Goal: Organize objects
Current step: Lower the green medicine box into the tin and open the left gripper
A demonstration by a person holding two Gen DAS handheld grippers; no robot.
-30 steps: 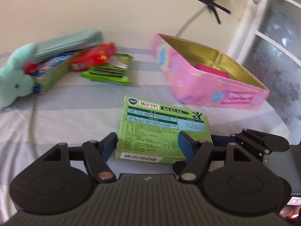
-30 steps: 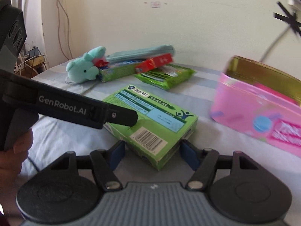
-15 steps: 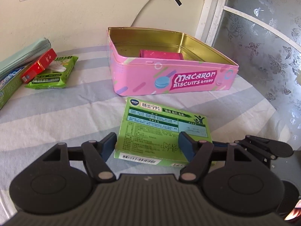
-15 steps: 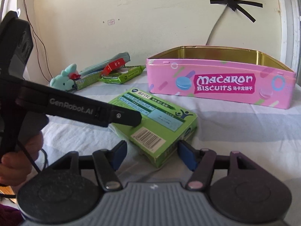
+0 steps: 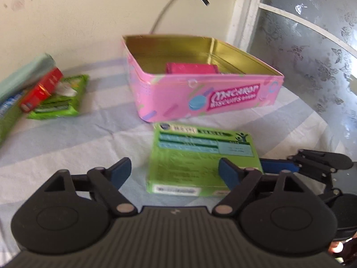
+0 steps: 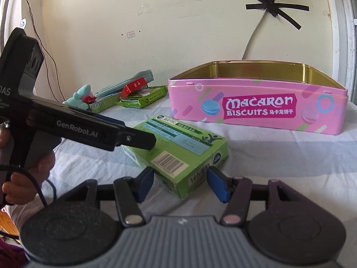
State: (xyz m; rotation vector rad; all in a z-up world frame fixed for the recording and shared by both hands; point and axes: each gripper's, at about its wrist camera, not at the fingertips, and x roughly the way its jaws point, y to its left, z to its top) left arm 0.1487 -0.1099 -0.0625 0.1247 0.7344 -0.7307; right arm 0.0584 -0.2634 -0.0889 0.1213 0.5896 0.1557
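Taking the pink biscuit tin (image 6: 256, 102) as the landmark, a plush toy (image 6: 78, 99), a pencil case (image 6: 133, 81), a red box (image 6: 132, 88) and a green packet (image 6: 145, 97) are piled well to its left on the striped cloth (image 6: 279, 167). Left of the tin and nearer the camera, a hand (image 6: 26, 174) holds the left gripper (image 5: 173, 172), tilted downward; its fingers (image 5: 120, 170) are opening and stand released either side of the green medicine box (image 6: 180, 149), which lies flat just in front of the tin. The right gripper (image 6: 179, 184), also angled down, meets the box's near corner; its fingers (image 6: 217, 184) are closing, not yet pressing it. A pink packet (image 5: 191, 68) lies inside the tin.
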